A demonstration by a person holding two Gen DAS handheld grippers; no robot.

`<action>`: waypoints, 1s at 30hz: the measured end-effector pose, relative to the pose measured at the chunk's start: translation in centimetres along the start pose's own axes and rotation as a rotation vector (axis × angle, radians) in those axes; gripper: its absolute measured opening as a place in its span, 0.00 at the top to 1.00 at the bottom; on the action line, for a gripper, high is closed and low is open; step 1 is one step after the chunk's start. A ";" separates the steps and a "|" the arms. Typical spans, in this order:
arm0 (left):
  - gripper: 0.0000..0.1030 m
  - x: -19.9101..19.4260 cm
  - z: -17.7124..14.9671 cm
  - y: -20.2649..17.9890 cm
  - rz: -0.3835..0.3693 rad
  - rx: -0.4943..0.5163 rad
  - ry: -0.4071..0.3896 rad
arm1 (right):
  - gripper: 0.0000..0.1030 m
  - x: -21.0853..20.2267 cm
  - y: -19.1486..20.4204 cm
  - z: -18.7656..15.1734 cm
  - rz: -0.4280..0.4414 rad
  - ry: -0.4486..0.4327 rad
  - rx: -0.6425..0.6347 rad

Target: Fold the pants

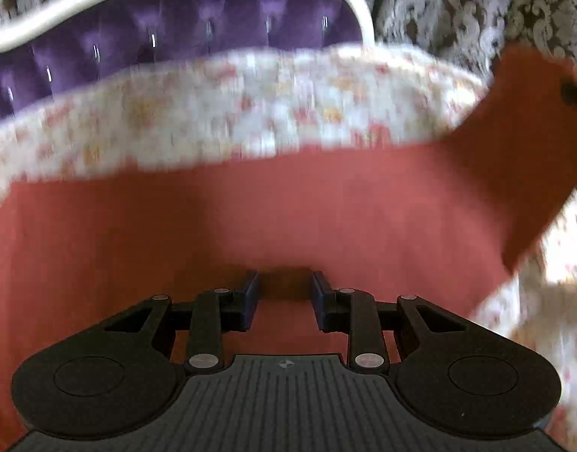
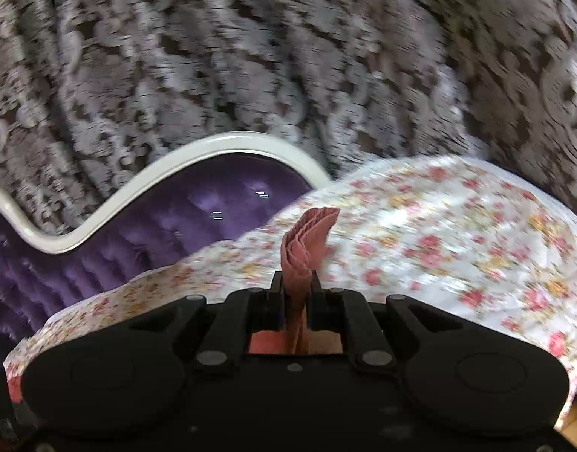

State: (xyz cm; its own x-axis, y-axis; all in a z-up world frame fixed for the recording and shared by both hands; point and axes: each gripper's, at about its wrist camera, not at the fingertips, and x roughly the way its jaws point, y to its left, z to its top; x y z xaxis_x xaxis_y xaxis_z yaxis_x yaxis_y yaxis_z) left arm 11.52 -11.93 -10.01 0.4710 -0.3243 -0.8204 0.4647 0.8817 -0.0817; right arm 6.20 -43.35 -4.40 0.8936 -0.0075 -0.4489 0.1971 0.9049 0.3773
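Terracotta pants [image 1: 250, 218] spread over the floral bed [image 1: 213, 113], one end lifted toward two o'clock. My right tool [image 2: 296, 278] pinches a bunched edge; my left tool [image 1: 285, 286] hovers open, holding nothing. With one thin grip, layers could slip.

Both wrist views look forward, low over the floral bedspread [image 1: 213, 113], sharing the purple headboard [image 2: 175, 226].

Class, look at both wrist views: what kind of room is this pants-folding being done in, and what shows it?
Most likely a bedroom. A tufted purple headboard with a white curved frame stands behind a floral bedsheet, and patterned curtains hang at the back. The pink pants are being folded on the bed.
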 end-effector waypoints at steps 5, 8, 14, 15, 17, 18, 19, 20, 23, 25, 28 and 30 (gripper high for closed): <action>0.73 -2.9 -0.9 3.7 0.022 -0.092 -0.061 | 0.88 -0.4 8.4 -0.3 0.153 0.004 -0.074; 0.72 -5.7 -1.7 7.5 0.080 -0.177 -0.111 | 0.88 -0.6 14.3 -1.5 0.269 0.010 -0.110; 0.72 -10.2 -4.3 14.5 0.230 -0.297 -0.150 | 0.88 2.3 25.1 -8.0 0.440 0.116 -0.205; 0.72 -10.7 -4.8 15.5 0.254 -0.315 -0.149 | 0.88 3.1 26.6 -9.7 0.450 0.142 -0.235; 0.72 -11.2 -5.6 17.2 0.276 -0.352 -0.136 | 0.88 4.5 29.3 -13.1 0.443 0.198 -0.317; 0.72 -11.4 -6.0 17.8 0.281 -0.370 -0.129 | 0.88 5.2 30.5 -14.9 0.429 0.228 -0.366; 0.72 -11.6 -6.4 18.2 0.287 -0.384 -0.126 | 0.88 5.7 31.3 -16.4 0.414 0.249 -0.413; 0.72 -11.7 -6.8 18.7 0.293 -0.395 -0.122 | 0.88 6.1 31.9 -17.7 0.401 0.265 -0.455; 0.72 -12.3 -7.7 19.6 0.296 -0.418 -0.122 | 0.81 6.4 32.9 -20.7 0.395 0.301 -0.553; 0.72 -12.7 -7.7 20.1 0.292 -0.430 -0.130 | 0.59 5.7 32.8 -21.1 0.419 0.322 -0.575; 0.72 -13.4 -7.6 19.9 0.288 -0.434 -0.166 | 0.53 3.9 31.5 -20.0 0.480 0.279 -0.542; 0.72 -13.3 -6.7 19.3 0.272 -0.420 -0.188 | 0.53 3.3 30.0 -18.4 0.482 0.248 -0.493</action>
State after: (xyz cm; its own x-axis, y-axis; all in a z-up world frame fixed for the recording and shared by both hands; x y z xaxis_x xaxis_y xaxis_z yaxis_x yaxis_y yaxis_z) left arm 9.20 11.68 -4.42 0.6769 -0.0869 -0.7310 -0.0149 0.9912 -0.1316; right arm 7.66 -8.38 -9.43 0.7064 0.4833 -0.5171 -0.4515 0.8703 0.1966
